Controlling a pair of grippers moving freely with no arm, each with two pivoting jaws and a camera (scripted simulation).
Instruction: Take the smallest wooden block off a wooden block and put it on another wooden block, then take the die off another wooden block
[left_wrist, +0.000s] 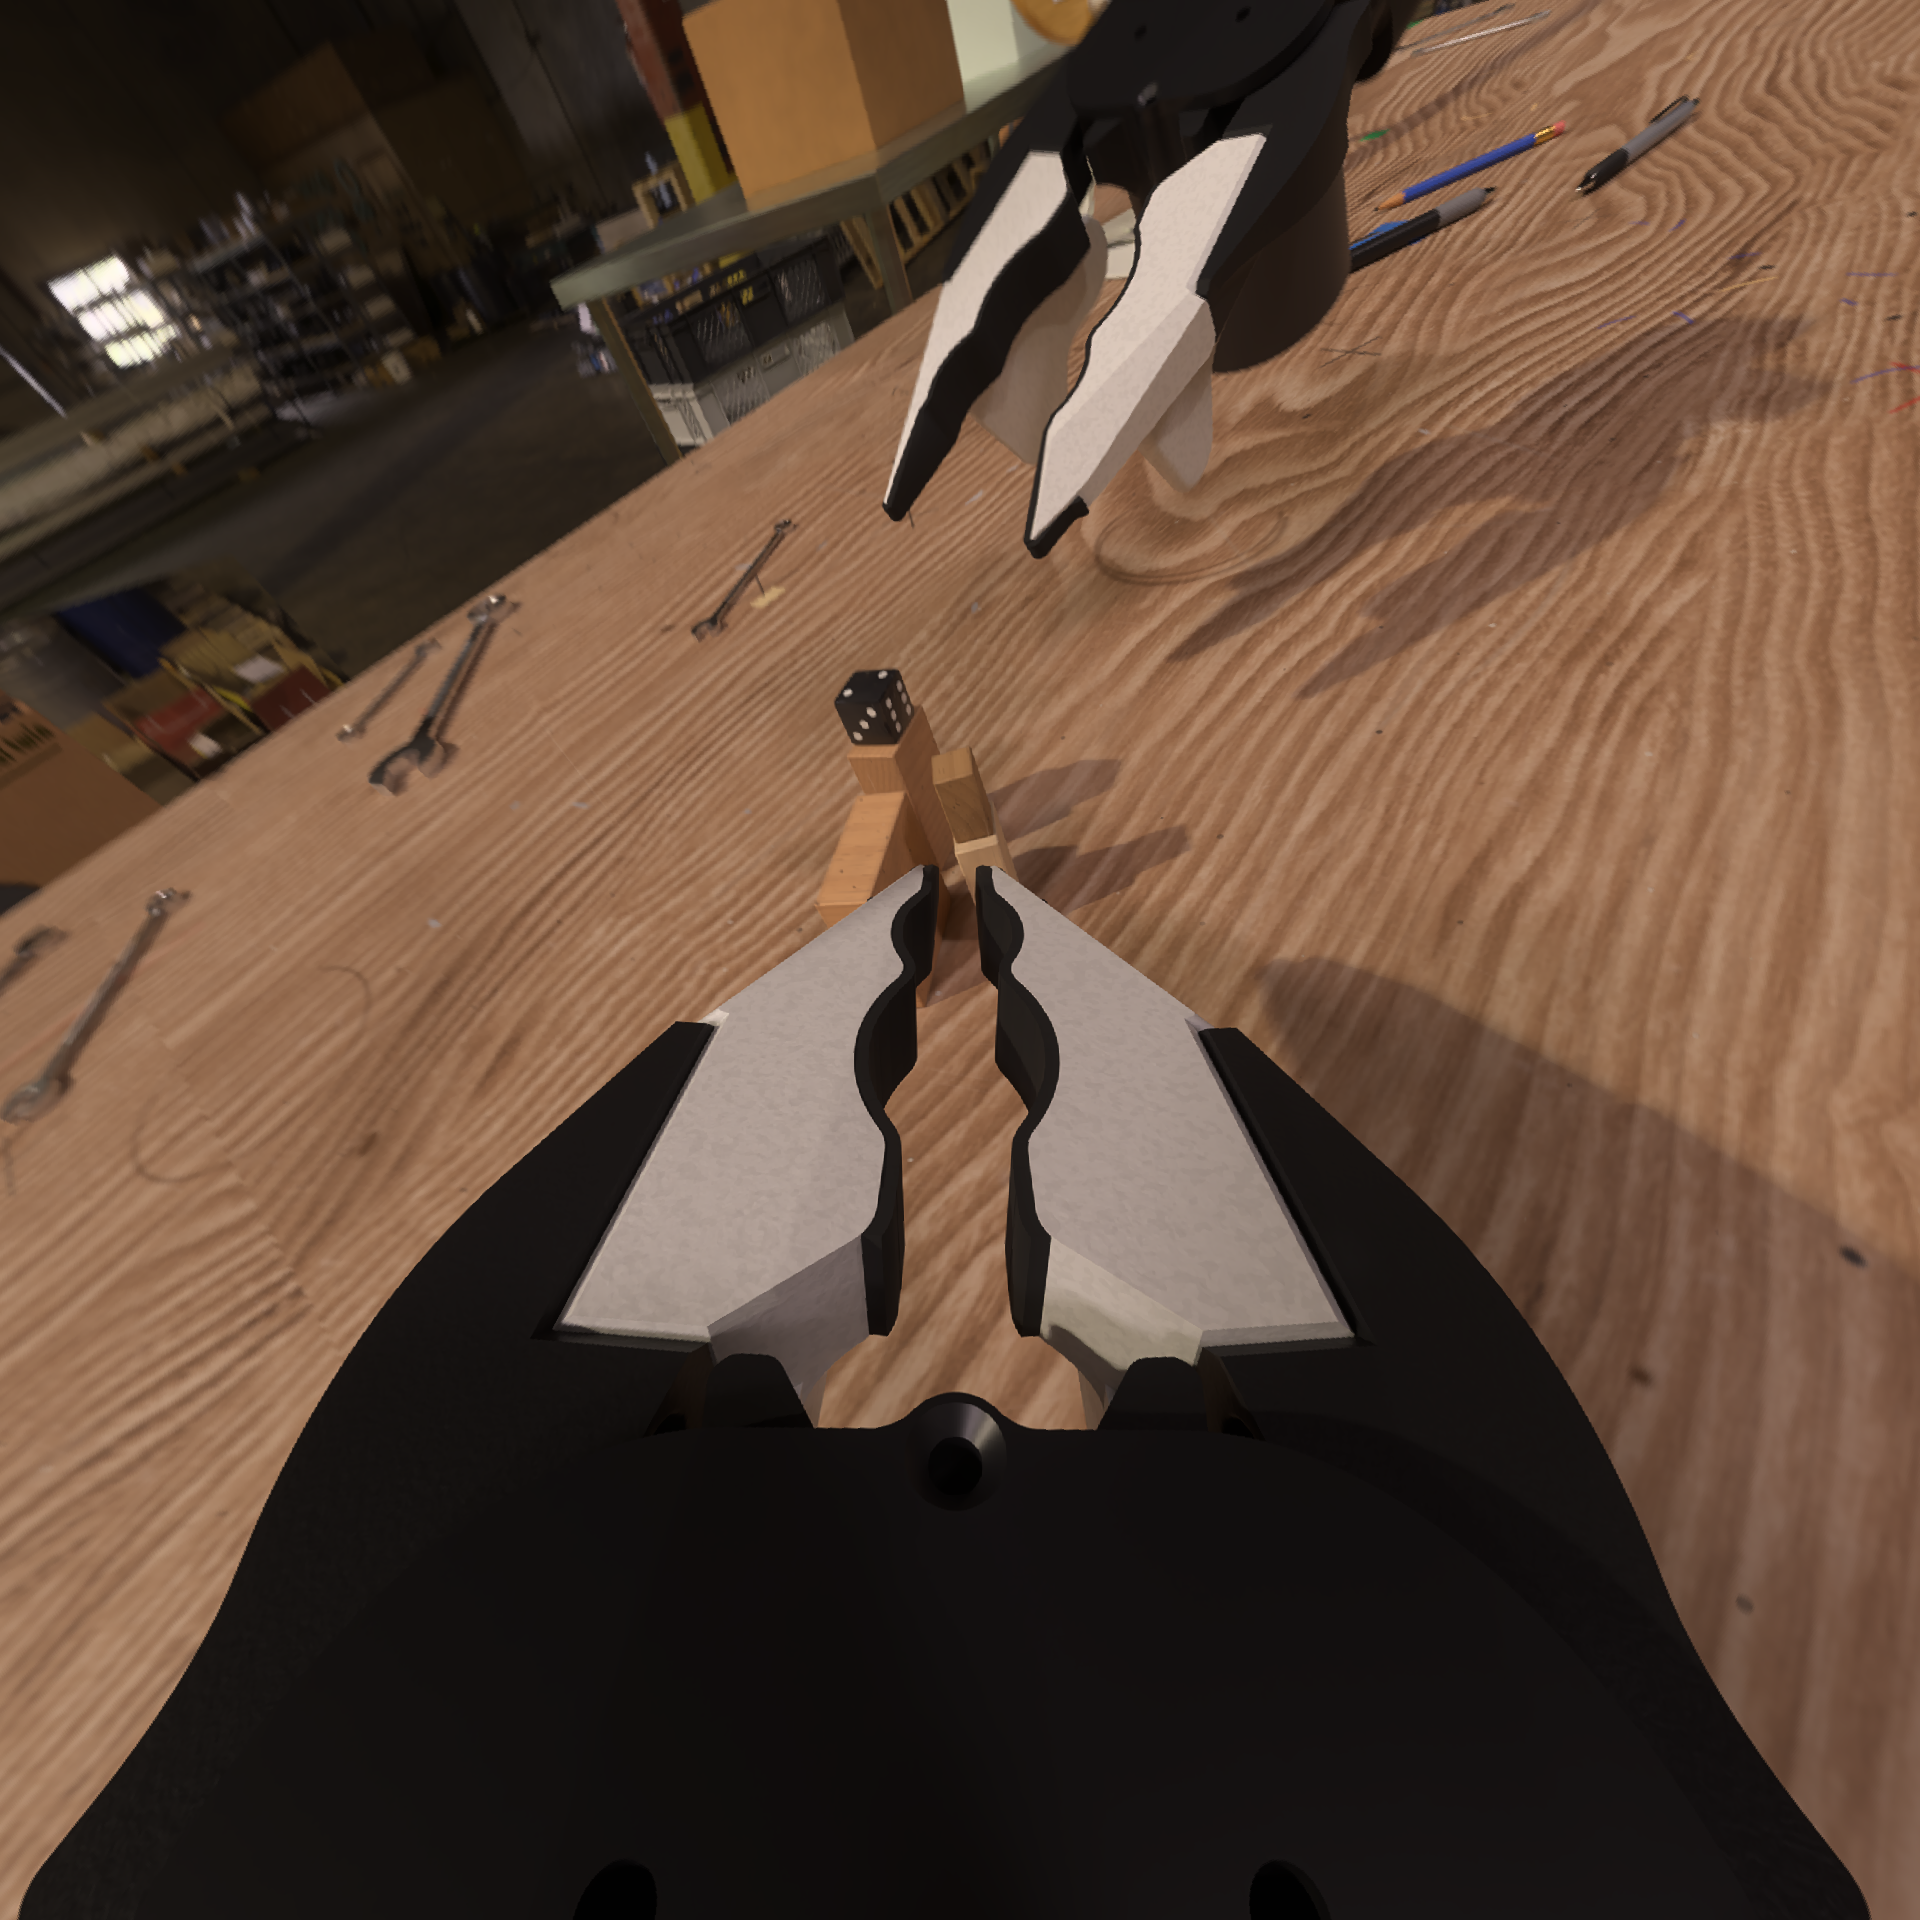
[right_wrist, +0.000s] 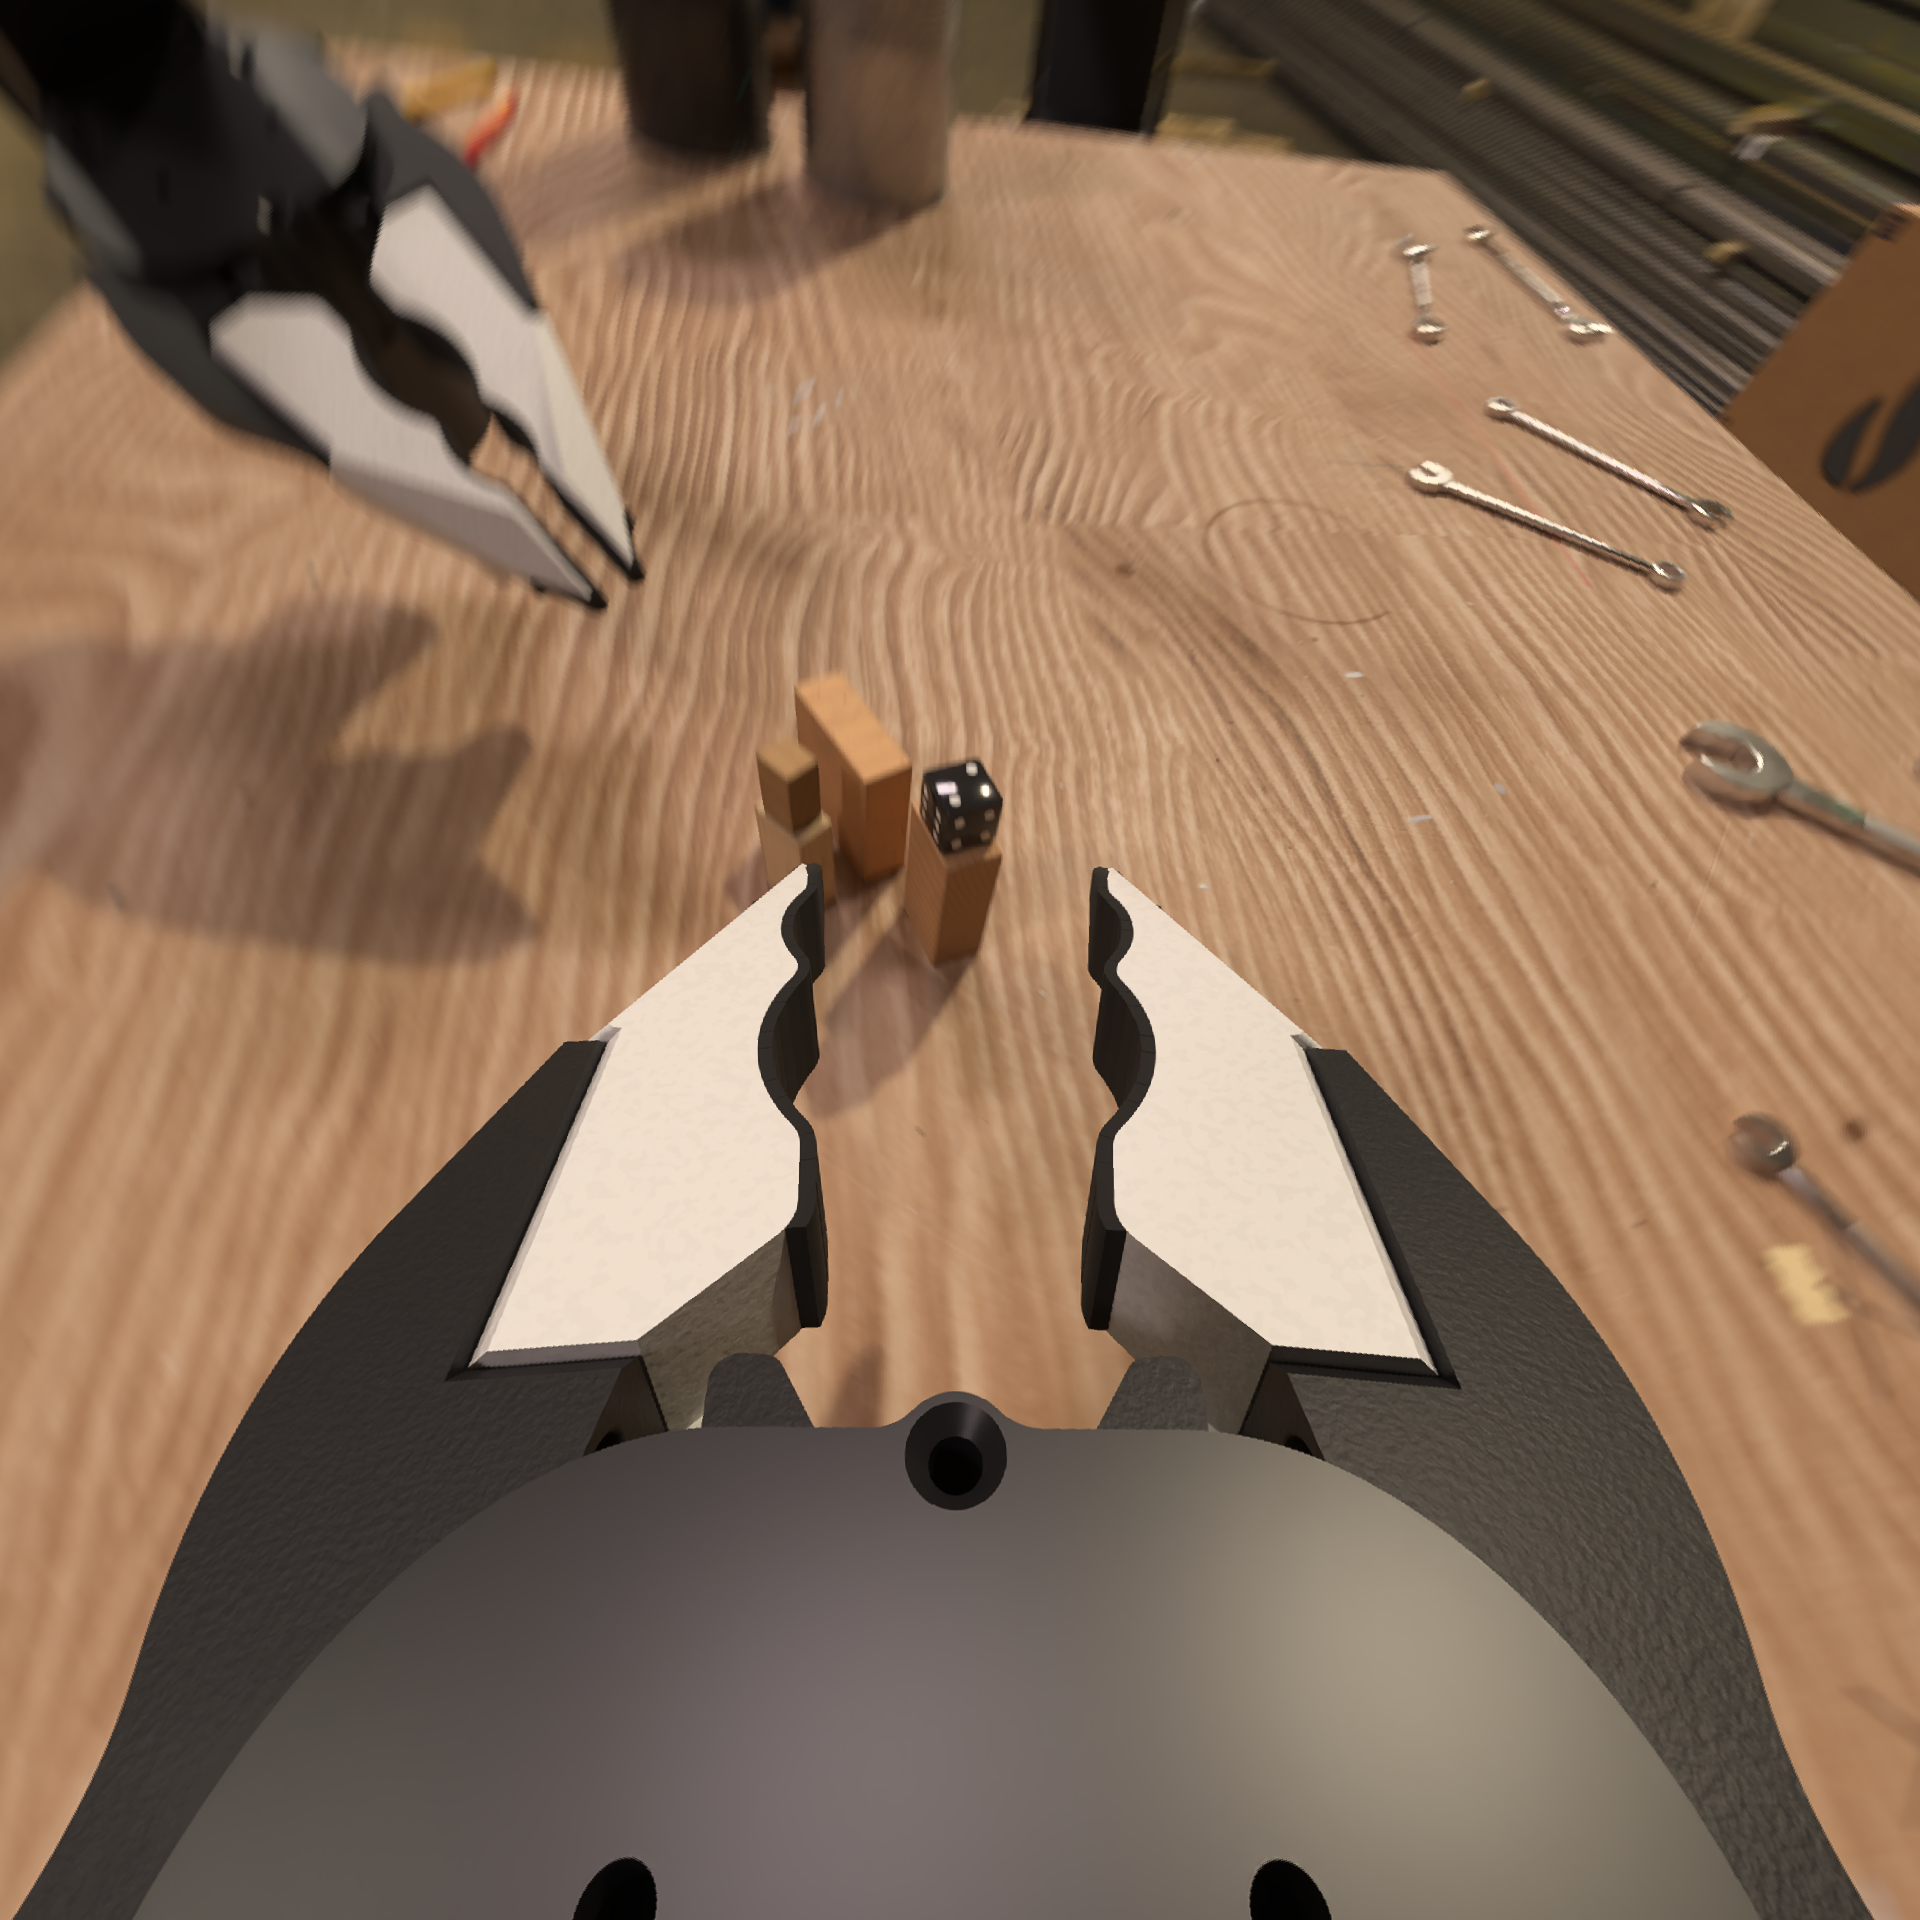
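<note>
A black die (right_wrist: 961, 805) sits on an upright wooden block (right_wrist: 951, 914). Beside it stands a taller, darker wooden block (right_wrist: 857, 774). The smallest wooden block (right_wrist: 788, 779) rests on a pale block (right_wrist: 810, 844) at the left of the group. My right gripper (right_wrist: 954, 883) is open and empty, hovering just short of the die's block. In the left wrist view the die (left_wrist: 875, 707) and the smallest block (left_wrist: 961, 795) stand just beyond my left gripper (left_wrist: 958, 883). Its jaws are almost together with nothing between them. The right gripper (left_wrist: 975, 525) hangs above and beyond the blocks.
Several wrenches (right_wrist: 1548, 525) lie on the wooden tabletop (right_wrist: 1143, 644) to the right of the blocks. Pens and a pencil (left_wrist: 1475, 166) lie at the far right in the left wrist view. Dark cylinders (right_wrist: 696, 73) stand at the table's far end. A cardboard box (right_wrist: 1860, 416) sits past the right edge.
</note>
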